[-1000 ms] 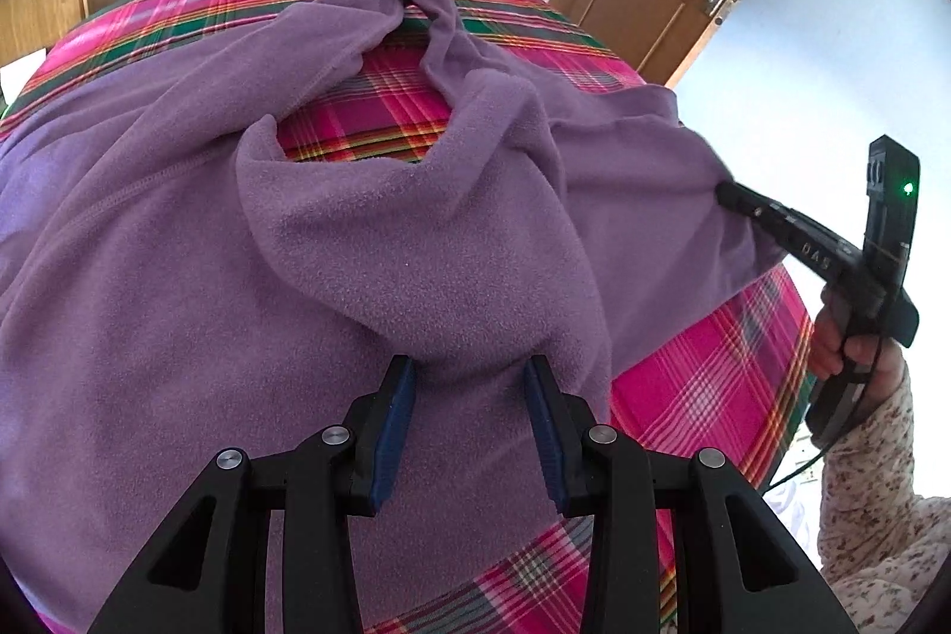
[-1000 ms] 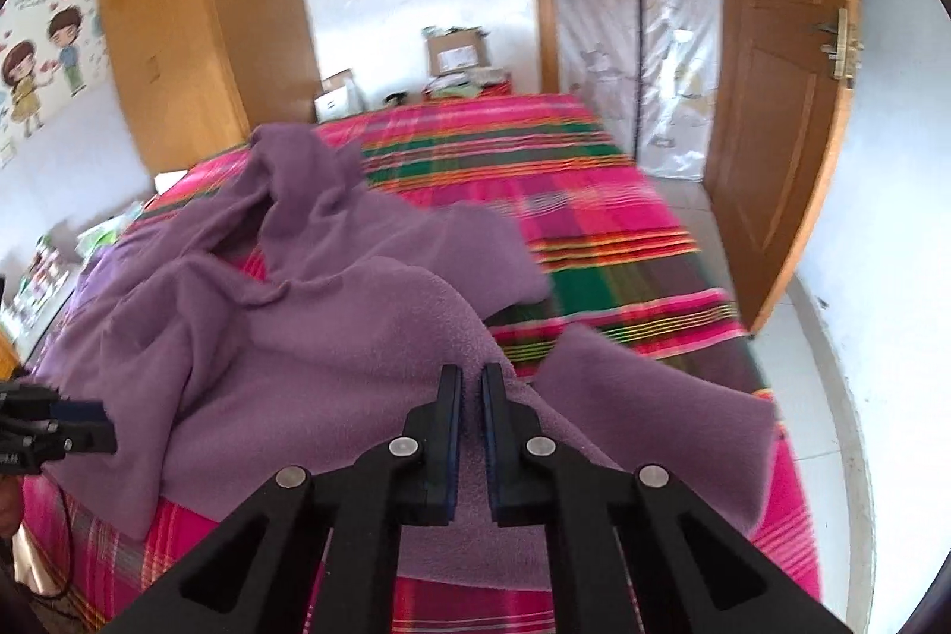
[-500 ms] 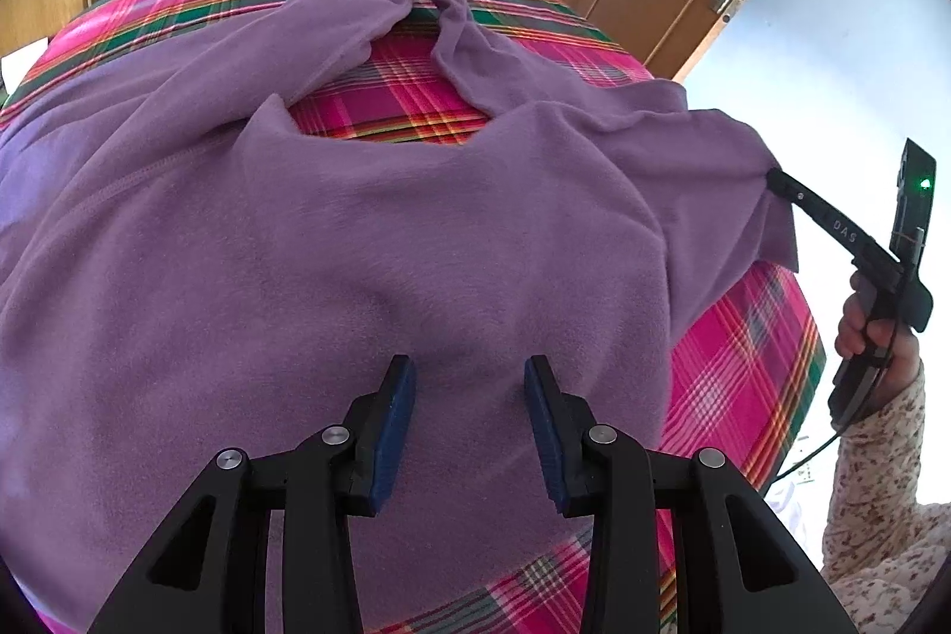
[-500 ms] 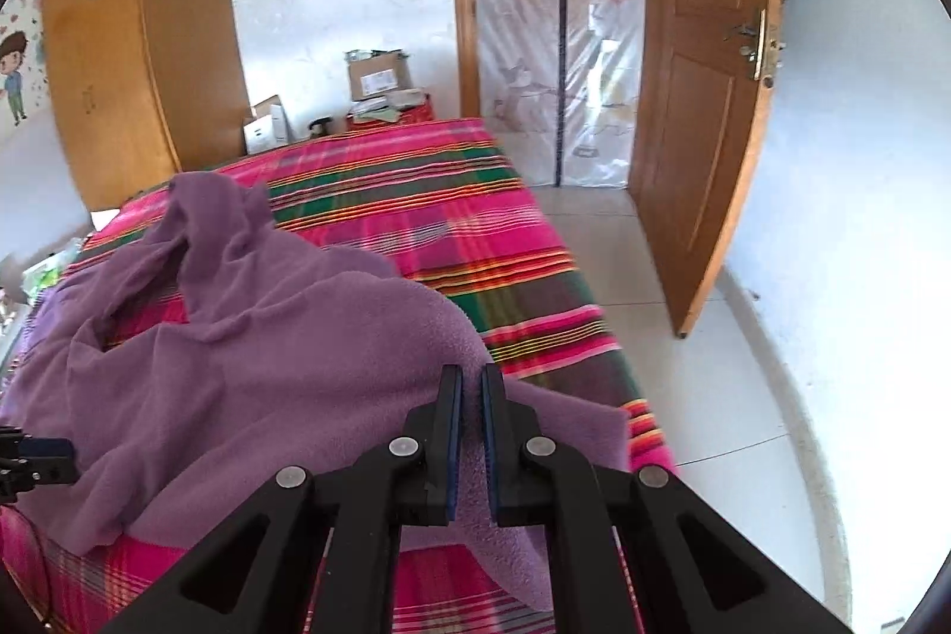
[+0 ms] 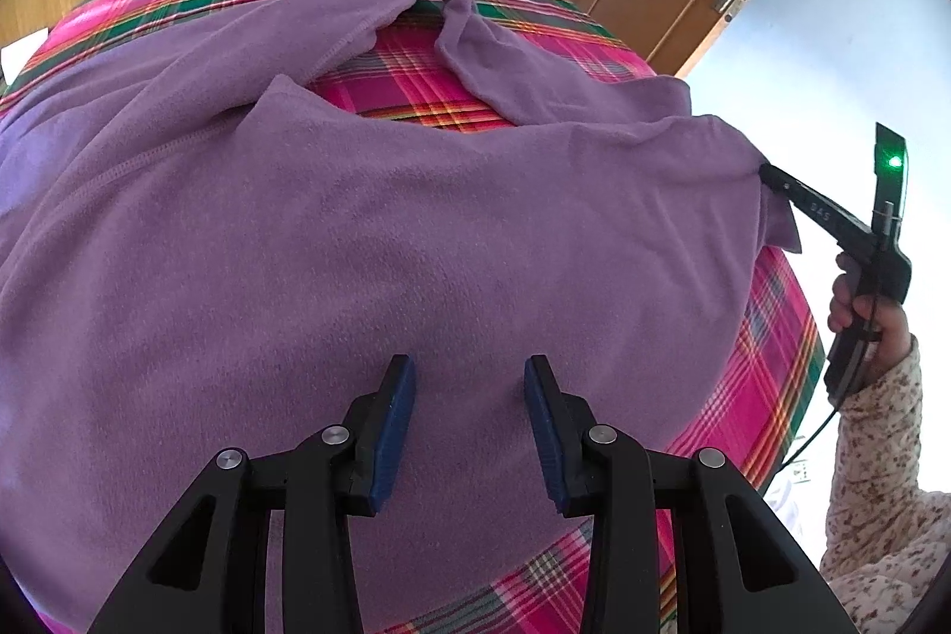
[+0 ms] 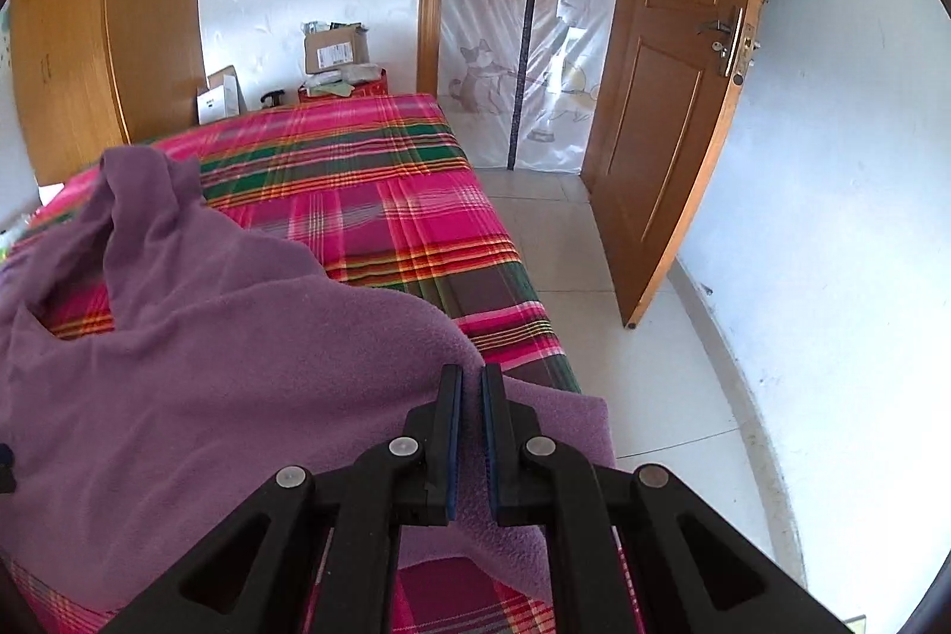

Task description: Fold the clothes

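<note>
While one purple fleece garment (image 5: 416,230) is spread over the near part of the bed (image 6: 380,194), its far portion is bunched into a raised fold, and a patch of the plaid cover is left showing through a gap in the cloth. One garment only is seen. Its right-hand edge is drawn out taut toward the side of the bed, where a corner is clamped in the right claw (image 6: 471,396); the blue pads are seen pressed together on the fleece in the right wrist view, and a small flap hangs below the grip. The left claw (image 5: 469,396) is held over the near middle of the garment with its two pads (image 5: 395,426) standing apart, and nothing is gripped between them; whether the tips touch the cloth cannot be told. A hand (image 5: 856,319) in a flowered sleeve is seen on the handle of the right tool.

The far half of the bed is left uncovered by the garment, and open plaid is seen along the right edge. Beyond the foot of the bed, a few cardboard boxes (image 6: 336,49) are stacked against the wall. To the right, bare tiled floor (image 6: 654,396) is seen between the bed and a white wall, with one wooden door (image 6: 671,99) standing open beside a curtained doorway.
</note>
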Available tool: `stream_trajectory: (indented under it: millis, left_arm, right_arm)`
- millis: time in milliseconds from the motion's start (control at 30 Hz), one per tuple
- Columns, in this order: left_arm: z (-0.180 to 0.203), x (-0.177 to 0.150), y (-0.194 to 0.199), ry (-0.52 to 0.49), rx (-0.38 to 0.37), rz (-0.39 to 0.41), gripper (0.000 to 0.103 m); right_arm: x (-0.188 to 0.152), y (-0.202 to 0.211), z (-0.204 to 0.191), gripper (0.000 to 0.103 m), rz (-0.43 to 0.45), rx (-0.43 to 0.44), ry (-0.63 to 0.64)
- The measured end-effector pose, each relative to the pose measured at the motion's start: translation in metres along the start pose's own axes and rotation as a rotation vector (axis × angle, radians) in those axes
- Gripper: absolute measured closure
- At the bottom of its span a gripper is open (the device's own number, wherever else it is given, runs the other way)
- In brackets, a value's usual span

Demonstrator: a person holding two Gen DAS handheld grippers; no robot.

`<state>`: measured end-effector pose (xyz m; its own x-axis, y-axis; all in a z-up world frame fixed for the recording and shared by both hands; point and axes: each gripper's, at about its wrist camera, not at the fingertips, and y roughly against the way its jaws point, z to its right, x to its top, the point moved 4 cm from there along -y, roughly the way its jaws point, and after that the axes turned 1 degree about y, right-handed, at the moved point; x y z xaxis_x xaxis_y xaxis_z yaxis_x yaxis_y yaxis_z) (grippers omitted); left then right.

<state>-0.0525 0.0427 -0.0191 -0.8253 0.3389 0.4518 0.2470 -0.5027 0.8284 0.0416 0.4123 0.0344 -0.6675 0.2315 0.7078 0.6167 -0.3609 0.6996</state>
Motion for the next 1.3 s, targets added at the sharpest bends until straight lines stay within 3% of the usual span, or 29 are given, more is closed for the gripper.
stream_trajectory:
  millis: [200, 400, 467, 633, 800, 1000, 1300]
  left_arm:
    - [0.006, 0.001, -0.001, -0.007, -0.009, 0.000, 0.063]
    - [0.016, 0.003, 0.000, -0.019, -0.034, 0.008, 0.063]
    - [0.021, 0.003, -0.001, -0.031, -0.045, 0.004, 0.063]
    - [0.037, 0.003, -0.006, -0.071, -0.067, -0.009, 0.063]
    - [0.044, 0.004, -0.012, -0.086, -0.078, -0.026, 0.063]
    - [0.055, 0.005, -0.020, -0.121, -0.083, -0.043, 0.063]
    - [0.060, 0.008, -0.028, -0.136, -0.085, -0.051, 0.063]
  right_arm:
    - [0.002, 0.004, 0.003, 0.094, 0.011, 0.057, -0.033]
    - [-0.001, 0.032, 0.023, 0.077, 0.077, 0.137, -0.137]
    - [-0.006, 0.035, 0.032, 0.071, 0.076, 0.128, -0.170]
    - [-0.021, 0.034, 0.059, 0.070, 0.049, 0.093, -0.276]
    - [-0.032, 0.030, 0.069, 0.059, 0.049, 0.146, -0.316]
    - [-0.037, 0.019, 0.083, 0.057, 0.045, 0.166, -0.396]
    - [-0.030, -0.015, 0.060, 0.056, -0.037, 0.130, -0.282]
